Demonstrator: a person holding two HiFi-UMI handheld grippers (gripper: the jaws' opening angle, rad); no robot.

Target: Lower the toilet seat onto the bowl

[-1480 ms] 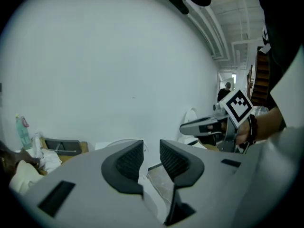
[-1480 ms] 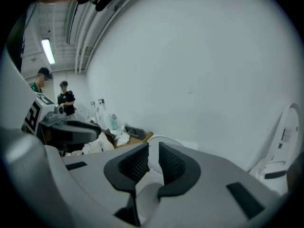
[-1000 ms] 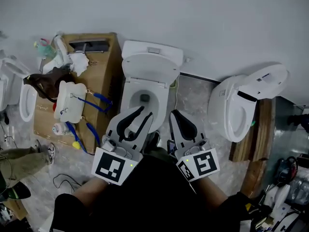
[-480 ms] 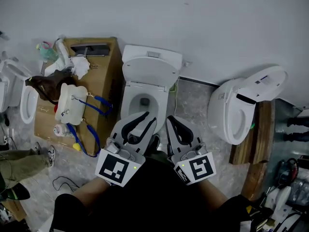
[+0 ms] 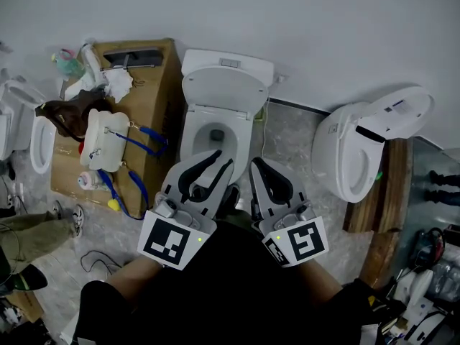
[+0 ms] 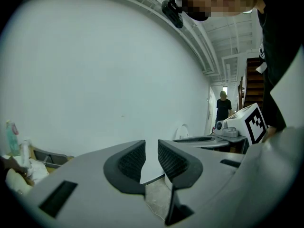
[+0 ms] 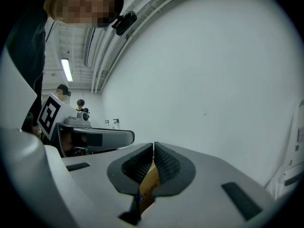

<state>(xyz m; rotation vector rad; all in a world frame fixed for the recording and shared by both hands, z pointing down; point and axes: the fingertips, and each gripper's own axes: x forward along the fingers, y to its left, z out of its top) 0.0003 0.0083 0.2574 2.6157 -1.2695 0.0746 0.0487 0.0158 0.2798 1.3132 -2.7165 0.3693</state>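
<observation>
Beside open toilet (image 5: 224, 95), cluttered cardboard box (image 5: 162, 85); 2nd toilet (image 5: 352, 153) on opp. side.

head: above, steeply down on toilet (image 5: 219, 113) | tool views: low, facing shared wall (image 6: 95, 80)

A plain white wall (image 5: 323, 27) backs a mottled grey floor (image 5: 287, 146). A cluttered cardboard box (image 5: 159, 77) stands left, wooden planks (image 5: 377, 214) right; a strip light (image 7: 66, 69) glows overhead.
</observation>
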